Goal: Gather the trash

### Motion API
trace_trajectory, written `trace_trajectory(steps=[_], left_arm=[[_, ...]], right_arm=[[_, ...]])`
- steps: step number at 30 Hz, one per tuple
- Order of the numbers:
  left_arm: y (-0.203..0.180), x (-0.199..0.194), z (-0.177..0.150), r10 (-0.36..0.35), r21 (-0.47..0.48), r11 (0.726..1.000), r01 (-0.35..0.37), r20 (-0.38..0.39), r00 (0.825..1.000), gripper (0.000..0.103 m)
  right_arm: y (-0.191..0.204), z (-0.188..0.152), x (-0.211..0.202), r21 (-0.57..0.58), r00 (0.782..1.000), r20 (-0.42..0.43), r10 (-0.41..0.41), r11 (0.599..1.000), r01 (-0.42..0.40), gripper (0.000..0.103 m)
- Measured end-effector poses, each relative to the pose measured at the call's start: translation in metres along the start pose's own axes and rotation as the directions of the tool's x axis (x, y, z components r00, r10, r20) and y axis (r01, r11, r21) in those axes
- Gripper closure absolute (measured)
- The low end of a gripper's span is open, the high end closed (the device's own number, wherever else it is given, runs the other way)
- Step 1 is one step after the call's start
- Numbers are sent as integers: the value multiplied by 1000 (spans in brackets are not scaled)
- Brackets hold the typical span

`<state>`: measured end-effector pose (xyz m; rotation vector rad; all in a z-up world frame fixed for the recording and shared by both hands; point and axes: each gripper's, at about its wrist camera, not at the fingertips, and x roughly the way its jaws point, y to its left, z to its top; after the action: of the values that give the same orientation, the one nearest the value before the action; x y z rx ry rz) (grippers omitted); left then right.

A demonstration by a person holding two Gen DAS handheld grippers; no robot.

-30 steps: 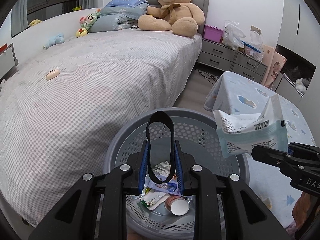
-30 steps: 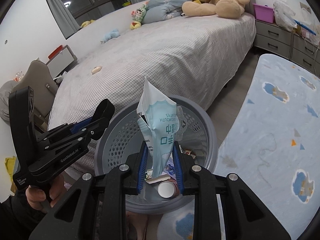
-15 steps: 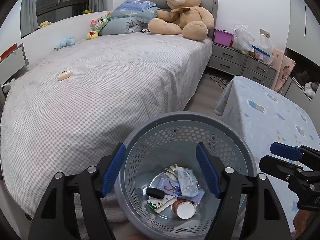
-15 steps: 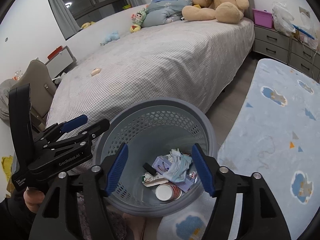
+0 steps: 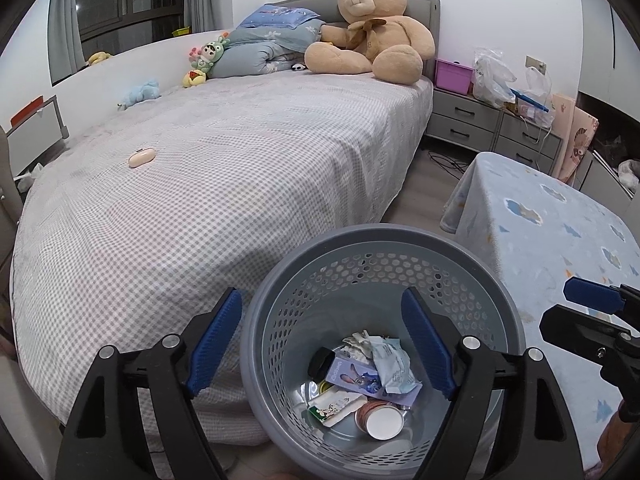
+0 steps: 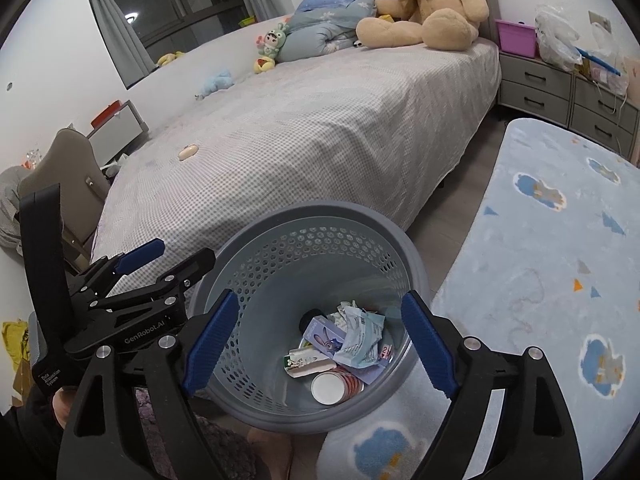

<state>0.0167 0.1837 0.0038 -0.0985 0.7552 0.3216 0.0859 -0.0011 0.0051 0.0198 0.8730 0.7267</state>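
— Where's the trash?

— It's all lying in the bottom of the grey perforated basket [image 5: 384,252]: a crumpled pale-blue wet-wipe packet [image 5: 394,364], a purple cartoon box [image 5: 360,378], a white round lid [image 5: 383,422], a small black loop [image 5: 321,362] and a printed wrapper [image 5: 336,402]. From my right camera I see the same heap, the packet [image 6: 360,338] on top of the box.

— And your claws?

— My left gripper [image 5: 322,346] hangs over the basket, jaws opening, nothing between the blue pads. My right gripper [image 6: 316,344] is likewise spreading apart and empty above the rim [image 6: 320,210].

— Surroundings?

— The basket stands on the floor against the bed with the checked cover [image 5: 240,168]. A big teddy bear [image 5: 372,28] sits at the headboard. A blue patterned rug [image 6: 560,248] lies to the right, grey drawers [image 5: 464,120] beyond.
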Motion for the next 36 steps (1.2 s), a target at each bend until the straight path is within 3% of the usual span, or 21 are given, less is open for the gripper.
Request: trace_trajectory(steps=[14, 36], left_arm=[[2, 2, 0, 13, 1, 1000, -13, -11, 1000, 22], [1, 5, -1, 45, -1, 999, -45, -21, 999, 17]], right_arm=[[0, -2, 1, 6, 1000, -3, -22, 1000, 22, 9], [-2, -3, 14, -5, 990, -33, -140, 990, 140, 6]])
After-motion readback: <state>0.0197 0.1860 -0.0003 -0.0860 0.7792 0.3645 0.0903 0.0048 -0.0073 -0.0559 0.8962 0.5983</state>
